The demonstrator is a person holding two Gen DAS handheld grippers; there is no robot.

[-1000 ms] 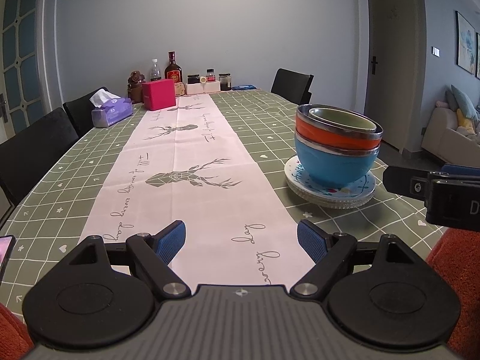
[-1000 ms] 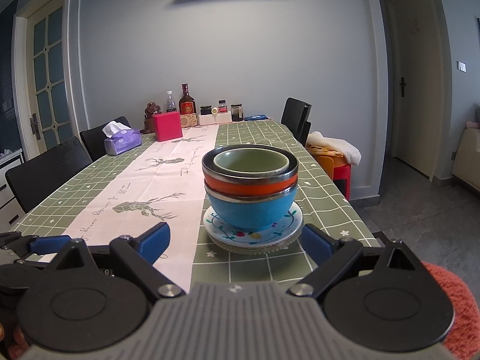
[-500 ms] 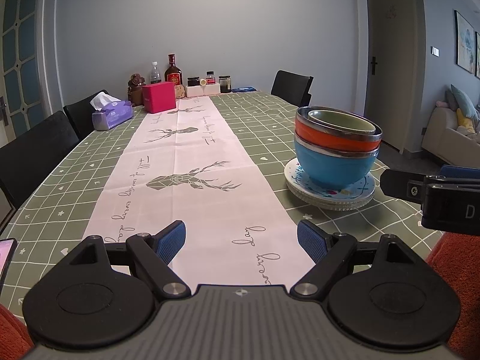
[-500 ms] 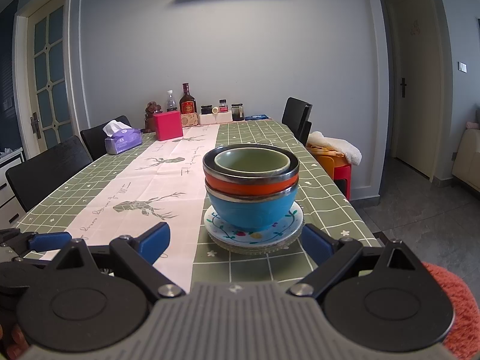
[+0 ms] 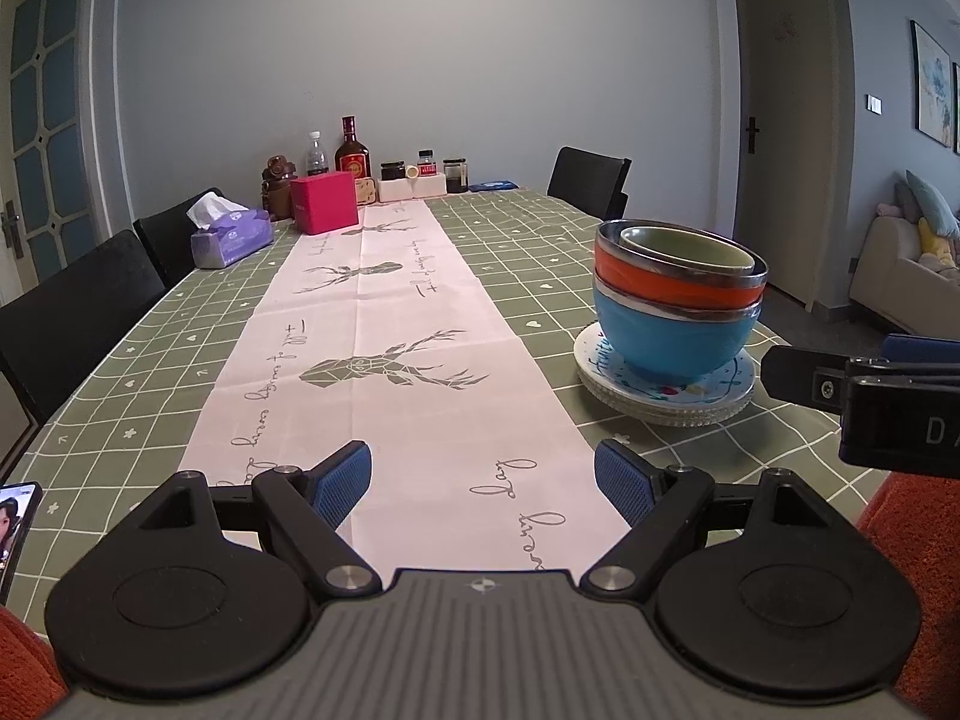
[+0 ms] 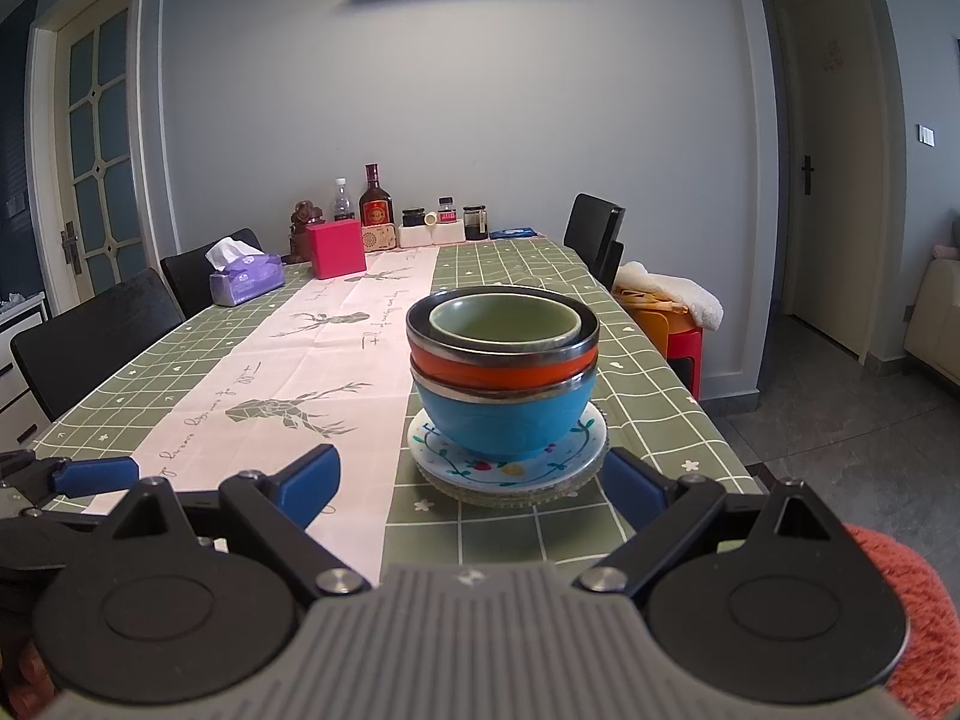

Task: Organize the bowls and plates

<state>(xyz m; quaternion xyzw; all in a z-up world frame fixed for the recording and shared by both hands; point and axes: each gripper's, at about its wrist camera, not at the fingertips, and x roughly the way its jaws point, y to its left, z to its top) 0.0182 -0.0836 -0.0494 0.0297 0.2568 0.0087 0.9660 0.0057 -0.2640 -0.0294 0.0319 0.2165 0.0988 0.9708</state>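
Bowls [image 6: 503, 378] look pretty much sorted: green nested in orange nested in blue, all sitting on the plates [image 6: 507, 468] dead ahead of the right claw [image 6: 471, 483]. Both claws are spread wide and holding nothing, the left claw [image 5: 483, 480] off to the stack's left over the runner [image 5: 384, 324]. I'd guess little is left, if anything.

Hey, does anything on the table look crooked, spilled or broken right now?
Only slightly: the orange bowl and the small green bowl inside it sit tilted in the blue bowl. No spills or damage show.
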